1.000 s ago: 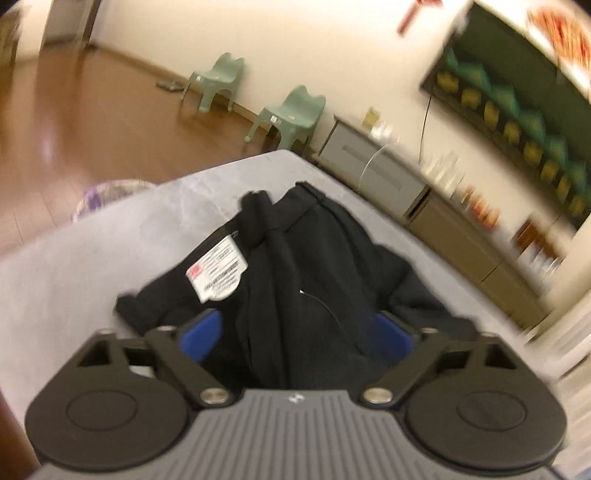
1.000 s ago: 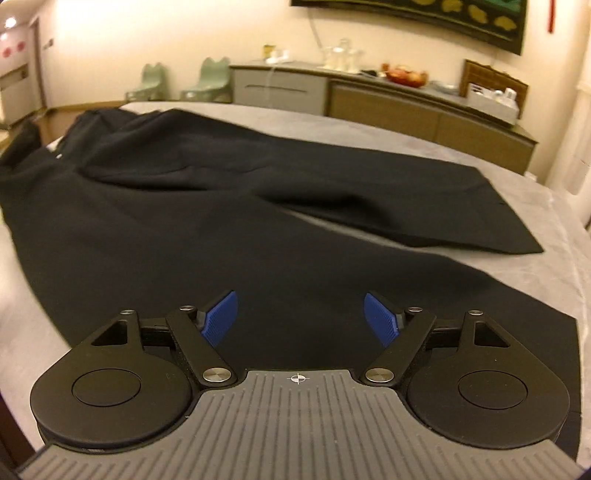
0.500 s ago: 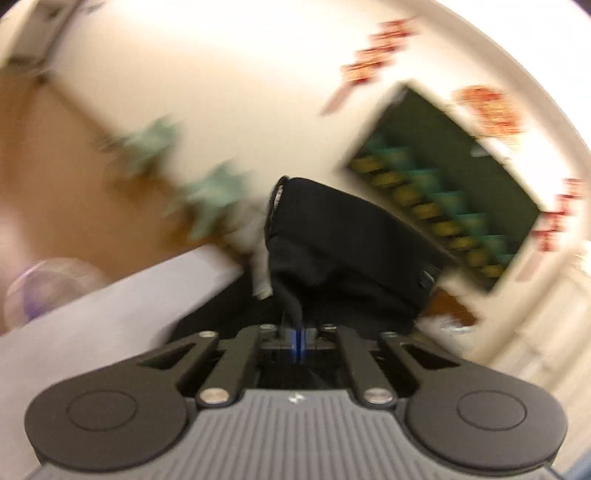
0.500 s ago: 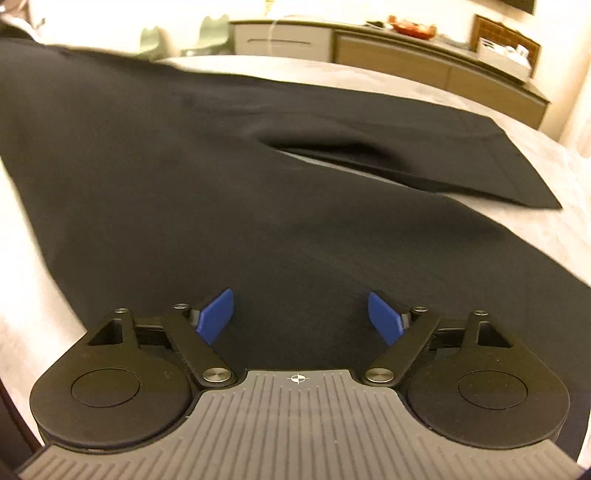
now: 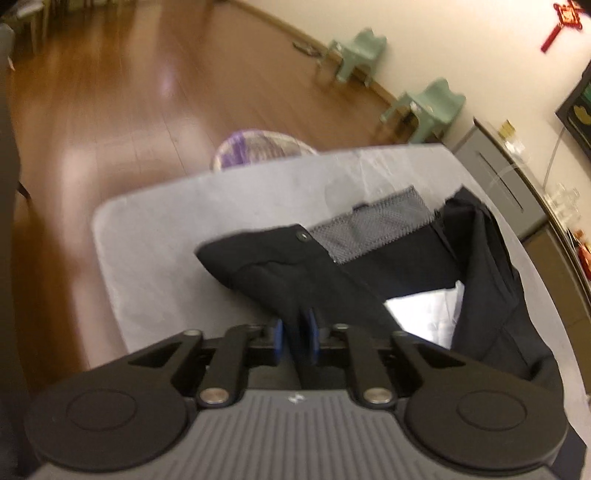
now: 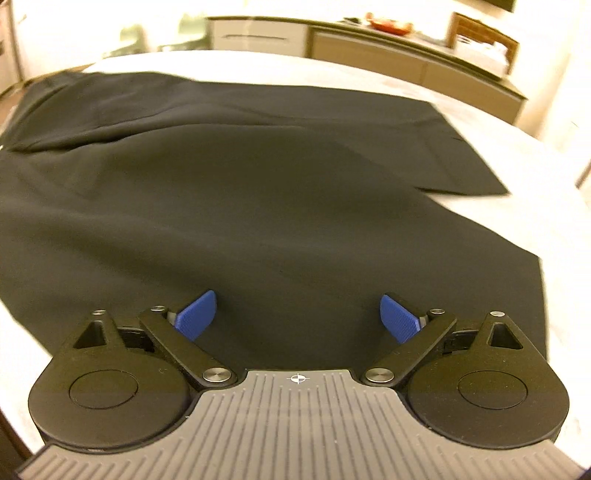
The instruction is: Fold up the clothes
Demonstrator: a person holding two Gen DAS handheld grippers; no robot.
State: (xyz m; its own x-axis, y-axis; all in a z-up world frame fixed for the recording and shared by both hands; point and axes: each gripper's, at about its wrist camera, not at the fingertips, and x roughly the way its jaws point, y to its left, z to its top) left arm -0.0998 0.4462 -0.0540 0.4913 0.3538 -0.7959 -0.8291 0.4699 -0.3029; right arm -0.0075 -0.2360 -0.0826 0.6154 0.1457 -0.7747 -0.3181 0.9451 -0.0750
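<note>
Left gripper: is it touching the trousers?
Touching. Left wrist view shows the left gripper with black trousers cloth pinched between its blue pads, jaws opening.

Ahead of the left gripper, past the grey table [image 5: 155, 236], a purple and white bundle [image 5: 258, 146] lies on the wooden floor [image 5: 122, 96]. Further ahead and to the right, two green chairs [image 5: 432, 107] stand along the wall, with a grey cabinet [image 5: 498, 173] right of them. A red ornament [image 5: 565, 22] hangs above. Ahead of the right gripper, a long sideboard [image 6: 388, 55] carries a red dish [image 6: 391, 24].
</note>
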